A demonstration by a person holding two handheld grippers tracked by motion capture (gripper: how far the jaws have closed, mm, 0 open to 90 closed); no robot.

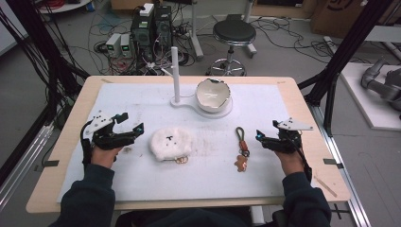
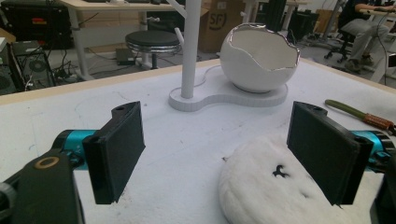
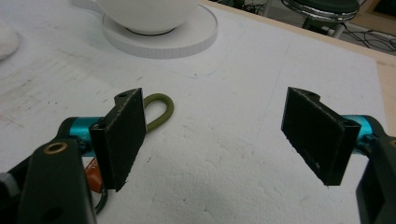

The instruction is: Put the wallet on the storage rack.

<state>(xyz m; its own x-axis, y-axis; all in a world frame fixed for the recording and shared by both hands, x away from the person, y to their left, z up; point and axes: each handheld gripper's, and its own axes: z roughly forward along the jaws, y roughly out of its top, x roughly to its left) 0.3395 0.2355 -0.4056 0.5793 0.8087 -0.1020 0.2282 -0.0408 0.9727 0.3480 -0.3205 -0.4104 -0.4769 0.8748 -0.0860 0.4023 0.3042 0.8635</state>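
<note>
Approach stage, by the look of it — both grippers rest on the white mat with jaws spread wide and nothing between them. The left gripper sits just beside the fluffy white plush keychain; the right gripper sits near the green-looped keychain with a gingerbread charm. Likely next: close on a keychain and carry it to the white peg stand beside the eggshell-shaped bowl. Room is generous — table edges lie well apart from both hands.
</note>
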